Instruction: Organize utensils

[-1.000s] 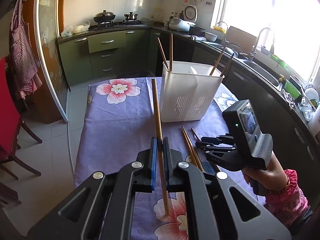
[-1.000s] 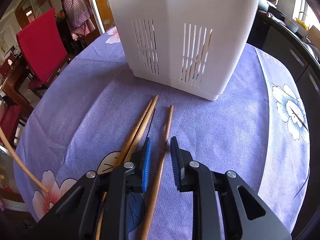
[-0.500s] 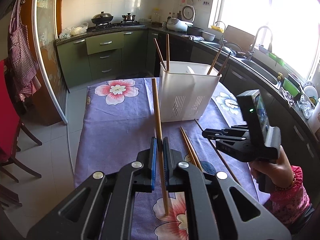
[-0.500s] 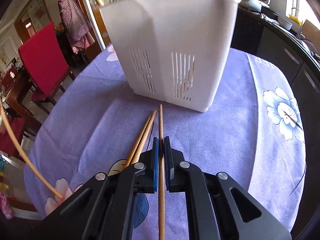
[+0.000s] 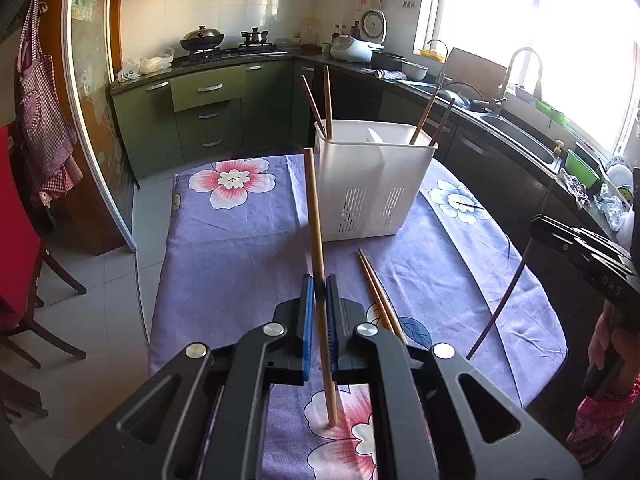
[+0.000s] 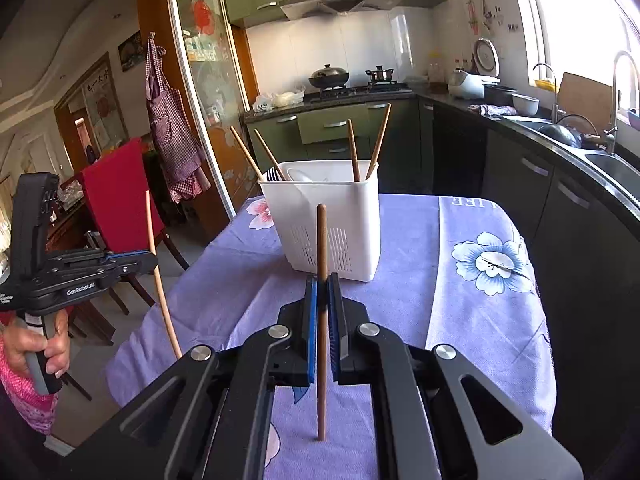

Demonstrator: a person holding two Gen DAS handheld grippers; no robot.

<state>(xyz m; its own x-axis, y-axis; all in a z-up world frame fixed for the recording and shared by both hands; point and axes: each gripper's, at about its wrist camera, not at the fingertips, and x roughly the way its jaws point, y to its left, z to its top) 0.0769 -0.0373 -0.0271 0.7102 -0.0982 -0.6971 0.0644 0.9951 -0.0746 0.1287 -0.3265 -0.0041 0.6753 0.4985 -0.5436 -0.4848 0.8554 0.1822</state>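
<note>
My left gripper [image 5: 319, 284] is shut on a pale wooden chopstick [image 5: 313, 200], held upright over the purple flowered cloth. In the right wrist view my right gripper [image 6: 322, 284] is shut on a darker brown chopstick [image 6: 321, 240], raised above the table and standing upright between the blue pads. Ahead of both stands the white slotted utensil holder [image 5: 372, 184] [image 6: 332, 216], with several chopsticks leaning in its corners. A pair of chopsticks [image 5: 376, 292] lies on the cloth in front of the holder. Each view shows the other gripper at its edge: the right gripper [image 5: 538, 226] and the left gripper [image 6: 154, 260].
The table [image 5: 224, 248] is narrow, and its cloth hangs over the edges. A red chair [image 6: 116, 200] stands to its left. Dark kitchen cabinets and a sink [image 5: 520, 136] run close along the right side. A person's hand [image 6: 36, 344] grips the left handle.
My right gripper shut on a chopstick that lay on the cloth and lifted it up and away from the table. The left gripper kept still with its chopstick.
</note>
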